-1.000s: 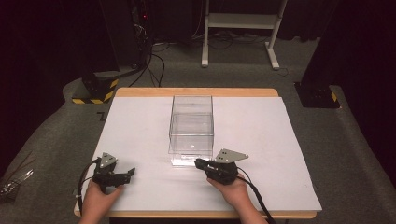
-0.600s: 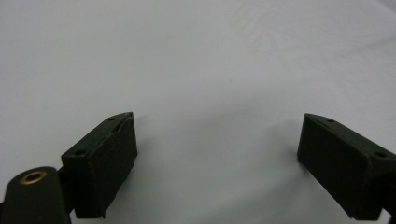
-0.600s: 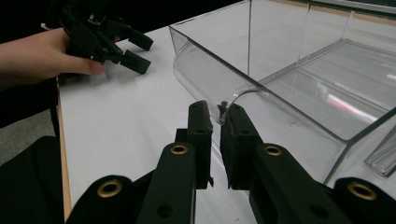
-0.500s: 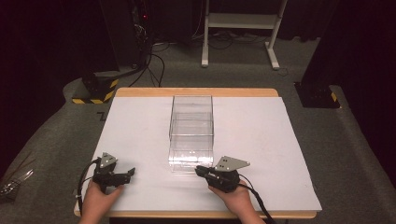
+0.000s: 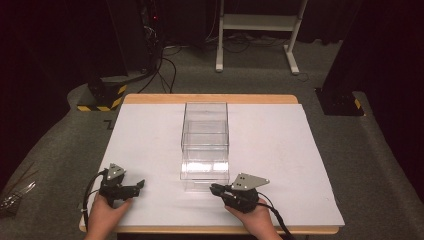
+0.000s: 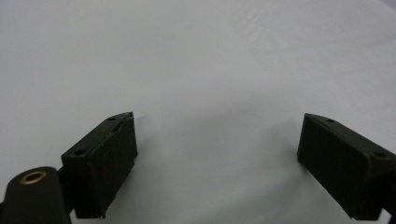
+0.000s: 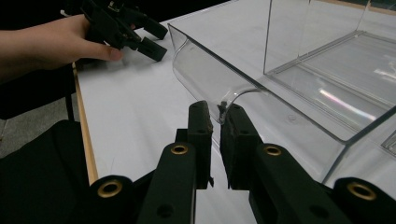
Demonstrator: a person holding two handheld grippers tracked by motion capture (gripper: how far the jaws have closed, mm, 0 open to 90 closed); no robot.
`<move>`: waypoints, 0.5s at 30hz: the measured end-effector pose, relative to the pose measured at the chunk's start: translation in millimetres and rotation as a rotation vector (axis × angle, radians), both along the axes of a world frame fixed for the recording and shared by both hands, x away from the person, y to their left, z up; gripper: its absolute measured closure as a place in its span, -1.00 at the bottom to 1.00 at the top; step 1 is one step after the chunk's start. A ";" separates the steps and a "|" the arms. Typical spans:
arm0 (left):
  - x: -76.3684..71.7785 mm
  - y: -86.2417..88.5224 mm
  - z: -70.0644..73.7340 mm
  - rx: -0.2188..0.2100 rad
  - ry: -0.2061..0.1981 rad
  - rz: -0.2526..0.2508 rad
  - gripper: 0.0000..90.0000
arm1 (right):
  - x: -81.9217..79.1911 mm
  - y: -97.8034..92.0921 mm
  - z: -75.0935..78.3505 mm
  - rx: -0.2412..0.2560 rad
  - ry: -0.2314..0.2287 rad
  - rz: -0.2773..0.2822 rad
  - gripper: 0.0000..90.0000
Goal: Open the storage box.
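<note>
A clear plastic box (image 5: 205, 120) stands in the middle of the white table (image 5: 280, 150), with its clear drawer (image 5: 205, 175) slid partly out toward me. My right gripper (image 5: 214, 189) is at the drawer's front. In the right gripper view its jaws (image 7: 216, 116) are closed on the thin curved front lip (image 7: 201, 70) of the drawer. My left gripper (image 5: 140, 186) rests near the table's front left, apart from the box. Its jaws (image 6: 217, 140) stand wide open over bare white surface with nothing between them. The left gripper (image 7: 152, 39) and the hand that holds it also appear in the right gripper view.
The table's wooden front edge (image 5: 200, 231) runs just under both hands. On the floor behind the table are a white stand (image 5: 260, 30), cables (image 5: 165, 65) and a yellow-black striped base (image 5: 102, 95). A dark post base (image 5: 340, 102) sits at the back right.
My right gripper has moved toward me, and the drawer has slid out of the box with it. The left gripper has stayed in place.
</note>
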State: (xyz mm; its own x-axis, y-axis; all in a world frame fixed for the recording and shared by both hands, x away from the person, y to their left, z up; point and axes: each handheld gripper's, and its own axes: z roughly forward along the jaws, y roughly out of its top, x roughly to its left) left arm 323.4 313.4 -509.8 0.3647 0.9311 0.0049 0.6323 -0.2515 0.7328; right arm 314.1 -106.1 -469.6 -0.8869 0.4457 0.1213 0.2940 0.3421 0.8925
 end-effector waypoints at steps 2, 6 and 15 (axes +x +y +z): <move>0.0 0.0 0.0 0.000 0.000 0.000 -0.73 | -2.1 -0.5 -0.2 0.001 -0.003 0.004 0.85; 0.0 0.0 0.0 -0.001 0.000 0.000 -0.73 | -7.3 -1.1 -2.4 0.005 -0.018 0.009 0.85; 0.0 0.0 0.0 -0.001 0.000 0.001 -0.73 | -14.3 -1.6 -3.4 -0.002 -0.035 0.027 0.86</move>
State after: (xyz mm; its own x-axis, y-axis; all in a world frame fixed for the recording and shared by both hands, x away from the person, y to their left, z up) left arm 323.3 313.4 -509.8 0.3642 0.9313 0.0038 0.6323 -0.2503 0.7332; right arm 299.8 -107.7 -473.0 -0.9023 0.4217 0.0897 0.2536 0.3509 0.9014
